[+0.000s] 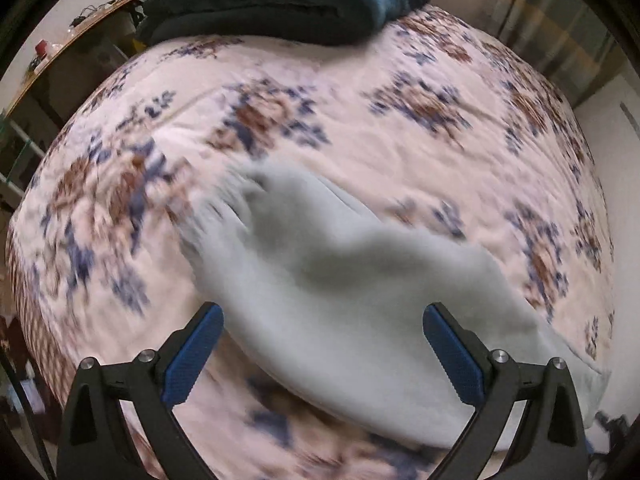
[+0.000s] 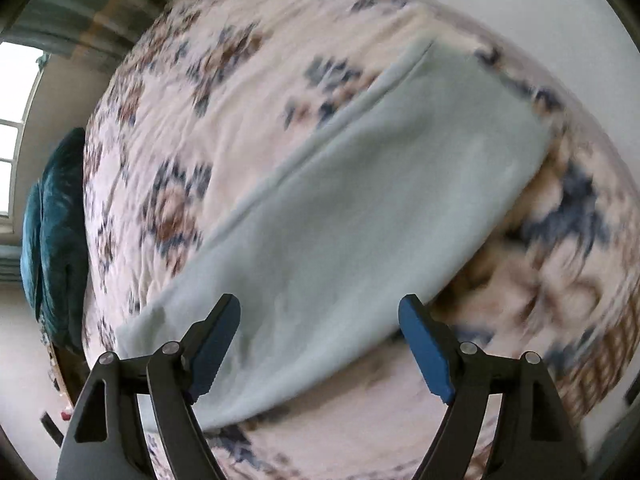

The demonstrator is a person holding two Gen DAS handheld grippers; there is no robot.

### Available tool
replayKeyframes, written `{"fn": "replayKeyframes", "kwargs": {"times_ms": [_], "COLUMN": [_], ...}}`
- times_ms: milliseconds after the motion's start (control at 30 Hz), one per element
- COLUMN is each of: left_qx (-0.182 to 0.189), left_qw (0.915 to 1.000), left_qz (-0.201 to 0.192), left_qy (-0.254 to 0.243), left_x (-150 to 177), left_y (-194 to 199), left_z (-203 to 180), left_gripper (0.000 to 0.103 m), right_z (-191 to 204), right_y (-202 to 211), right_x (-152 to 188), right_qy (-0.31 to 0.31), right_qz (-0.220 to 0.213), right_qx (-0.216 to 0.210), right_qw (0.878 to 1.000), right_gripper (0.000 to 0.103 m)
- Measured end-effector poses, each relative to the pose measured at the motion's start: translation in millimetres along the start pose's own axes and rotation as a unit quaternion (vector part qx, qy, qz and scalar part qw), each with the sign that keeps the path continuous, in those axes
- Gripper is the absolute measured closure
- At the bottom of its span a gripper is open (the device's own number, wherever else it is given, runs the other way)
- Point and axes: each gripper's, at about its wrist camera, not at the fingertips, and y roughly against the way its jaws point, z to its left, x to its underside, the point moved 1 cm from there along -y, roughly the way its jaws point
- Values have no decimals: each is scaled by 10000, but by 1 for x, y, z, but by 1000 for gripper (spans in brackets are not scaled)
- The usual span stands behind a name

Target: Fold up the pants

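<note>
Pale grey-green pants (image 1: 340,292) lie as a long band on a floral bedspread (image 1: 360,128). In the left wrist view they run from the middle down to the lower right, blurred by motion. My left gripper (image 1: 323,326) hangs above them, open, with nothing between its blue pads (image 1: 452,354). In the right wrist view the pants (image 2: 360,216) stretch from lower left to upper right, with a seam along their upper edge. My right gripper (image 2: 320,318) hovers over their near end, open, and its blue pads (image 2: 426,350) hold nothing.
A folded dark teal blanket (image 1: 280,4) lies at the head of the bed, seen also as the teal blanket (image 2: 60,216) at the left of the right wrist view. A wooden shelf (image 1: 60,48) with small items runs beside the bed. A window (image 2: 12,132) is at the left.
</note>
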Motion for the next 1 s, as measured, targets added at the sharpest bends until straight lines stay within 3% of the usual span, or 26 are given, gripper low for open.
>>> {"fn": "replayKeyframes", "kwargs": {"times_ms": [100,233,333,400,467,500,567,600,700,867,933,967,1000], "left_qx": [127,537,704,724,916,1079,1178,1077,752,492,377,306,308], "left_qw": [9998,9965,9903,9881,9854,9841,9844,9870,9913,9891,9898,9903,9912], "left_qz": [121,644,1194,1353,1434,1413,1297,1136,959,1363,1337,1312,1253], "left_qy": [-43,-76,-107,-88,-4,23,-163,-366,-505,-278,-315,-326,-311], "left_x": [-30,-61,-69,-67,-60,-57,-51,-49,-43,-28,-30,-30,-30], "left_y": [-21,-64,-104,-120,-129,-129,-126,-120,-109,-132,-121,-110,-95], "left_z": [35,81,107,116,124,126,122,118,120,147,147,146,145], "left_gripper": [1,1,4,8,32,61,70,73,74,67,49,45,42], "right_z": [41,121,173,196,209,212,216,219,225,235,232,232,233], "right_y": [-30,-98,-147,-173,-190,-197,-205,-207,-204,-197,-210,-214,-214], "right_x": [58,134,192,223,255,267,281,285,288,309,313,309,305], "right_qy": [-151,-248,-506,-634,-897,-1021,-1244,-1320,-1219,-401,-531,-649,-693], "right_qz": [339,898,1395,1638,1847,1939,1953,1886,1493,1702,1990,2145,2300], "right_qx": [30,-382,-766,-826,-731,-821,-978,-1048,-766,-229,-195,-267,-305], "right_qw": [9993,9949,9860,9810,9760,9722,9679,9675,9783,9843,9784,9742,9702], "right_gripper": [19,19,19,19,19,19,28,40,86,86,77,73,62]}}
